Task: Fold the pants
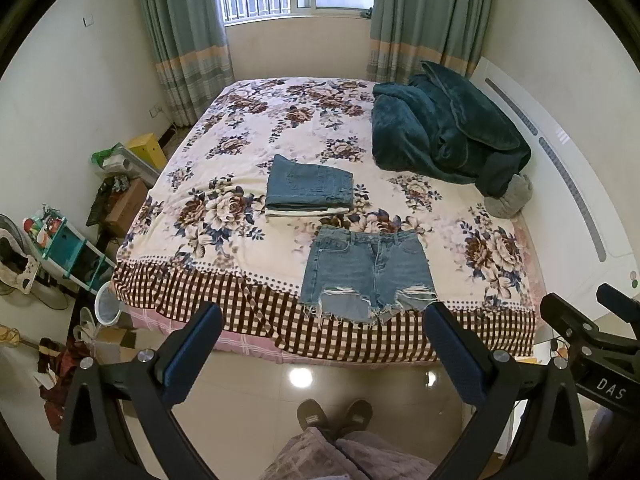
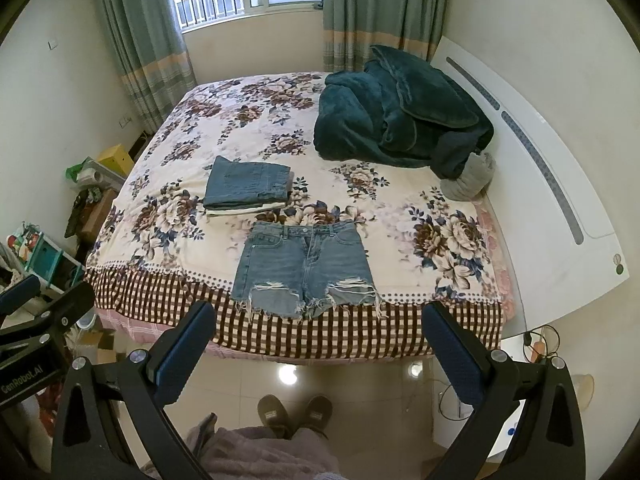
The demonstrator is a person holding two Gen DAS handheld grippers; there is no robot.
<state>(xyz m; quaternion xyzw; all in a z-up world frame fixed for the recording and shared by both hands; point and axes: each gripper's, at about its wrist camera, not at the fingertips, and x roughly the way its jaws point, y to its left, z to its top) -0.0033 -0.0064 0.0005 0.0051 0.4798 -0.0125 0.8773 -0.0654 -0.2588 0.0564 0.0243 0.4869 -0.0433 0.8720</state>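
A pair of ripped denim shorts (image 1: 366,270) lies spread flat, waistband away from me, near the front edge of the flowered bed (image 1: 224,160); it also shows in the right wrist view (image 2: 304,268). Behind it sits a stack of folded jeans (image 1: 310,188), also seen in the right wrist view (image 2: 248,186). My left gripper (image 1: 322,354) is open and empty, held back from the bed over the floor. My right gripper (image 2: 316,354) is open and empty too, level with the left one. Neither touches the shorts.
A dark teal blanket (image 1: 444,128) and a grey pillow (image 1: 510,198) lie at the bed's back right by the white headboard (image 1: 568,168). Boxes and a shelf of clutter (image 1: 60,240) stand left of the bed. My slippered feet (image 1: 334,414) stand on the tiled floor.
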